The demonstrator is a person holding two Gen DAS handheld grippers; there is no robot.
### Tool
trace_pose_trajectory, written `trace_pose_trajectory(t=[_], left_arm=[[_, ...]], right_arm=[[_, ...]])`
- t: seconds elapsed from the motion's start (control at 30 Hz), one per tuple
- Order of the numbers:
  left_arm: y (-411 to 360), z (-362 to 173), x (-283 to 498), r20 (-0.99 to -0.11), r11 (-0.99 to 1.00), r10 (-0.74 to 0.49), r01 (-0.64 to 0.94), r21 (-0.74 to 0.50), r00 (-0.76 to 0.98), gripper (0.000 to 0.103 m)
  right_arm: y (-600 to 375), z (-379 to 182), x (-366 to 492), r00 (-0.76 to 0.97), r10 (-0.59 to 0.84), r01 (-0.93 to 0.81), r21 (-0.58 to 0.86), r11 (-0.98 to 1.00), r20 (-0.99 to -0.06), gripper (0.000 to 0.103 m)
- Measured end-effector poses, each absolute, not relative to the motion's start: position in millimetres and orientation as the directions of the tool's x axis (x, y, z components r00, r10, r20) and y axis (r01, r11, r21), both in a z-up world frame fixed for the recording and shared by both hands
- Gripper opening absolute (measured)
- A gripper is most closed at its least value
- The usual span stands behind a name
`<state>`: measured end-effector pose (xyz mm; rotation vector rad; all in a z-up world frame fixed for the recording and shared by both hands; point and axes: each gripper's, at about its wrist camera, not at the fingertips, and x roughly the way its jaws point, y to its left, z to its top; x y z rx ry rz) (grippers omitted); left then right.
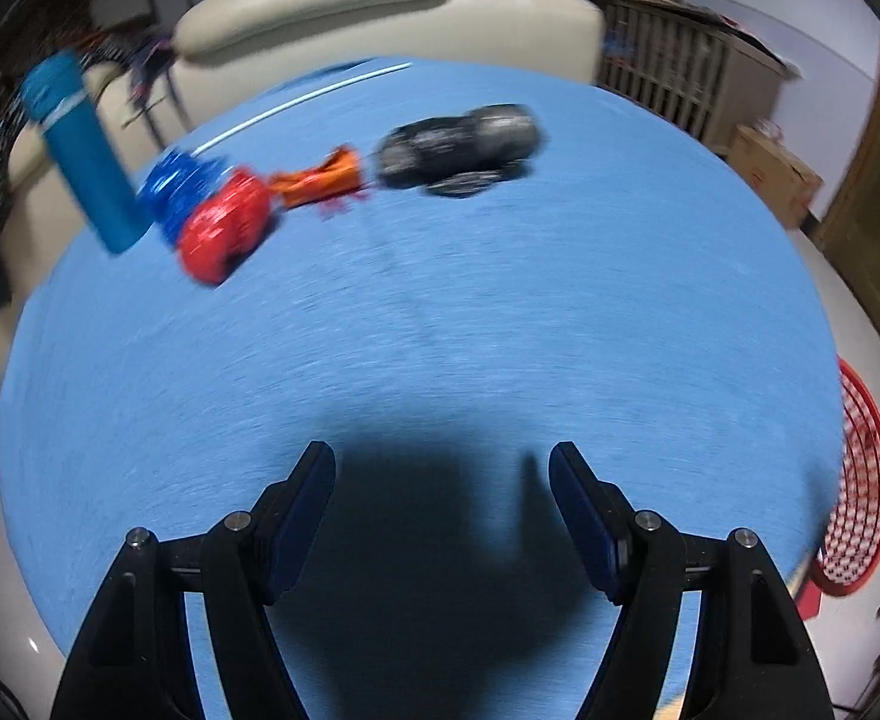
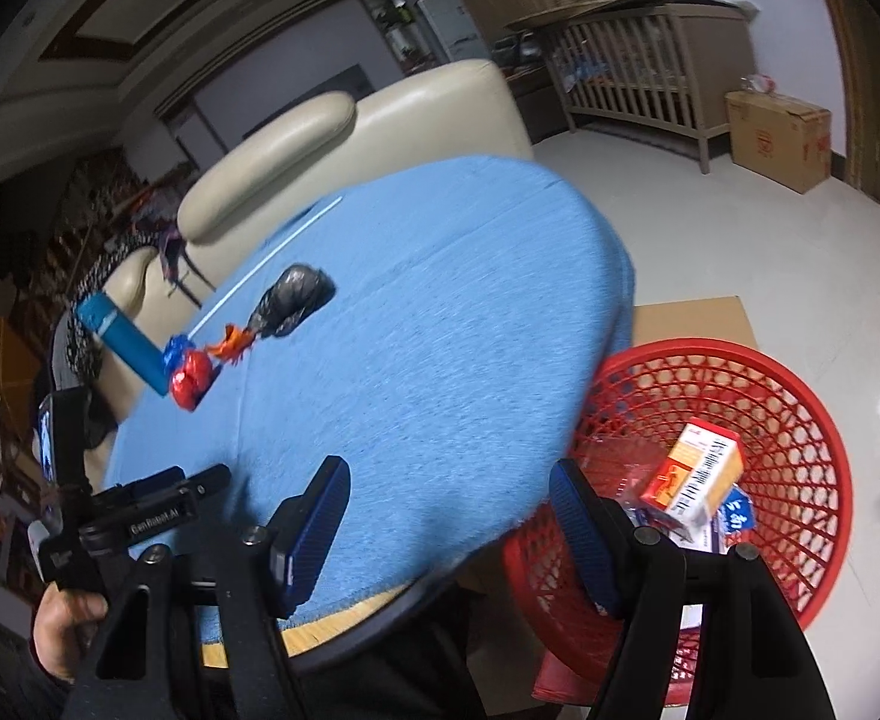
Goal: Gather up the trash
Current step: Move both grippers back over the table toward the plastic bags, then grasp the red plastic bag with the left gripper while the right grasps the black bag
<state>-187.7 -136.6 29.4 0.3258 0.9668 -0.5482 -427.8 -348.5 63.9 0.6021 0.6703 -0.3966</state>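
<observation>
Cream sofa (image 1: 380,6), wooden crib (image 2: 650,54), cardboard box (image 2: 779,138)

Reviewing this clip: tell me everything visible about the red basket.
The red basket looks like plastic, round, with open lattice walls and a solid rim. It stands upright on the floor beside the blue table, partly tucked under its edge. Inside lie an orange-and-white carton and other packaging. Neither gripper touches it.

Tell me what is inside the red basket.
The red basket holds an orange and white carton lying on blue and white packaging. The table edge and the right gripper cover the rest.
</observation>
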Motion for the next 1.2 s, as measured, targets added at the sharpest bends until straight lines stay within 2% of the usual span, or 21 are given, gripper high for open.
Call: trace_pose_trajectory(t=[0.2, 0.43, 0.67, 0.93, 0.97, 1.03, 1.2], left_arm=[[-95.3, 20.6, -145.9, -0.855, 0.88, -0.274, 0.473, -0.039, 0.439, 0.075], [-68.3, 26.4, -96.3, -0.841, 0.897, -0.276, 0.438, -0.052, 0.465, 0.075], [-88.1, 37.0, -43.4, -0.831, 0.869, -0.299, 0.494, -0.034, 0.468, 0.075], [-105.0, 14.3, 10.1, -0.85, 0.872, -0.28, 0.488, -0.03, 0.447, 0.075], [-102.6, 13.2, 14.5, -0.841, 0.875, -0.301, 0.482, -0.056, 0.449, 0.07], [-96.9, 10.8, 18.9, -0.838, 0.88, -0.319, 0.466, -0.089, 0.443, 0.046], [-73.7, 8.9, 5.1, -0.826, 0.895, -0.335, 0.426, -0.129, 0.454, 0.044]], right_arm=[[-331.8, 58.5, -386.6, 0.696, -0.106, 0.485, 0.356, 0.799, -0.711, 0.072], [-306.0, 48.1, -347.3, 0.666, -0.05, 0.434, 0.332, 0.838, -0.745, 0.072], [-294.1, 44.2, -314.9, 0.642, -0.022, 0.399, 0.31, 0.863, -0.766, 0.072], [-295.7, 35.0, -291.0, 0.606, -0.01, 0.396, 0.29, 0.871, -0.795, 0.072], [-297.0, 32.9, -288.0, 0.599, -0.008, 0.397, 0.289, 0.871, -0.8, 0.072], [-298.3, 30.8, -282.4, 0.591, -0.005, 0.397, 0.285, 0.872, -0.807, 0.072], [-294.6, 30.7, -254.6, 0.585, 0.004, 0.369, 0.271, 0.889, -0.811, 0.072]])
